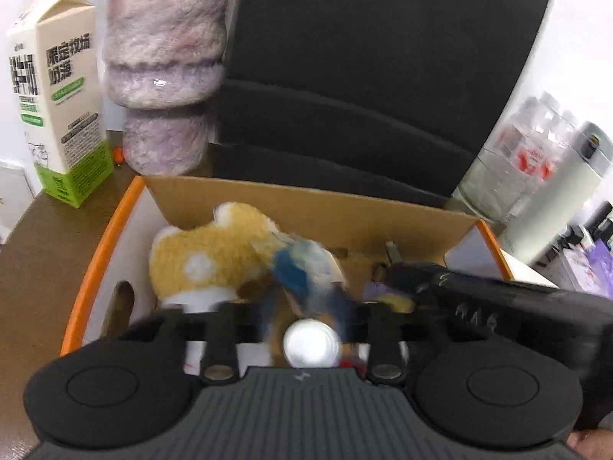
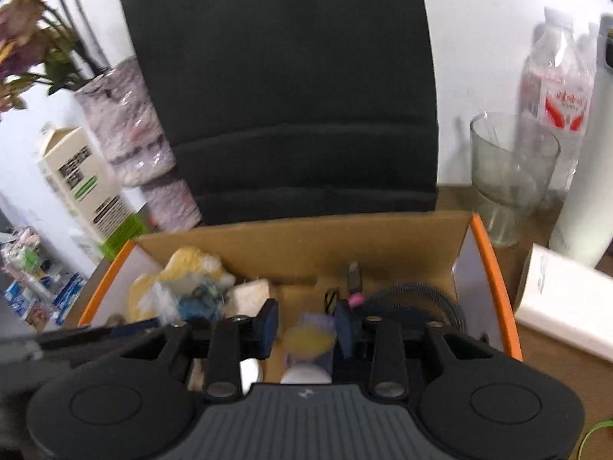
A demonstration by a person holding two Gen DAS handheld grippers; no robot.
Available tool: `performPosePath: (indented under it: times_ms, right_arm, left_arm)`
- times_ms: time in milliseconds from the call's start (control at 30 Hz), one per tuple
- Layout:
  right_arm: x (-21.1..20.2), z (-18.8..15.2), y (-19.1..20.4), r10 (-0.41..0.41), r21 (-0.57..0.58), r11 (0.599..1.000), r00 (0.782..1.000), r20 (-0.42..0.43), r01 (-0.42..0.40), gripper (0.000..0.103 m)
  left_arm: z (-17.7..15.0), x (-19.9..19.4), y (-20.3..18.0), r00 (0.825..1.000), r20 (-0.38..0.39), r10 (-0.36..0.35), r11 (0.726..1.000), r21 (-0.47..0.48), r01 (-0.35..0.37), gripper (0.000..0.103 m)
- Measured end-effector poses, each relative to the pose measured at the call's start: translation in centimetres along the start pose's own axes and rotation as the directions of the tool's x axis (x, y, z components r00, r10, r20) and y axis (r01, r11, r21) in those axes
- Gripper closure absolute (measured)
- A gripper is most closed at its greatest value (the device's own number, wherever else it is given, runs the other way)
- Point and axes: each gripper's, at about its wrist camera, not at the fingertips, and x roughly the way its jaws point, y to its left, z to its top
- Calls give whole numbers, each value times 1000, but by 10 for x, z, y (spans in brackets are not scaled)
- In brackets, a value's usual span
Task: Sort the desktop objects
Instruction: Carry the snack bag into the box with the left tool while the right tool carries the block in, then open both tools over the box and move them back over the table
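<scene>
Blurred blue-white item (image 1: 306,268), perhaps plush

The milk carton (image 1: 57,92) reads "限定牧场奶源".

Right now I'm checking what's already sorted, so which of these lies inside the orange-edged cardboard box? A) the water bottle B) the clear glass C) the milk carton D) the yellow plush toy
D: the yellow plush toy lies inside the cardboard box, against its left wall; the others stand outside on the desk.
</scene>
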Motion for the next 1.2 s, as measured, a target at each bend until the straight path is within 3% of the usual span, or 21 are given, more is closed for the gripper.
performPosePath:
  times_ms: [33, 100, 133, 200, 333, 500, 767, 833, 1100, 1200]
  right_arm:
    - [0, 3, 2, -35, -3, 999, 999, 12, 35, 58]
    - [-9, 3, 3, -65, -14, 998, 997, 43, 66, 48]
    - [-14, 2, 3, -65, -26, 997, 996, 60, 67, 47]
    - [-29, -8, 5, -52, -66, 996, 995, 82, 57, 47]
    - [-56, -30, 0, -51, -104, 993, 995, 90, 61, 44]
    - [-98, -62, -6, -56, -120, 990, 990, 132, 72, 35]
    - [-172, -144, -13, -46, -128, 989, 977, 207, 73, 29]
    - [-189, -170, -14, -58, -123, 989, 972, 227, 87, 22]
    - [-243, -270, -15, -60, -111, 990, 970, 237, 88, 20]
    - [-250, -300, -18, -53, -78, 994, 971, 235, 73, 20]
  left_arm:
    - [-3, -2, 3, 1000, 18, 14, 1000, -12, -14, 47]
    - [-10, -12, 7, 999, 46, 27, 999, -30, -26, 40]
    - [-15, -18, 8, 998, 62, 31, 999, -28, -29, 37]
    - [-24, -29, 8, 993, 92, 67, 997, -43, -63, 21]
    - [-40, -45, 3, 991, 102, 86, 995, -59, -81, 20]
    - [-73, -83, -8, 979, 174, 105, 994, -26, -102, 2]
    - [-156, -151, -24, 966, 250, 63, 988, 118, -95, 0]
    - [-181, -168, -22, 962, 270, 42, 990, 118, -76, 0]
    - [-265, -211, -7, 968, 250, -8, 992, 124, -24, 0]
    - [-290, -221, -1, 972, 236, 9, 994, 108, -35, 0]
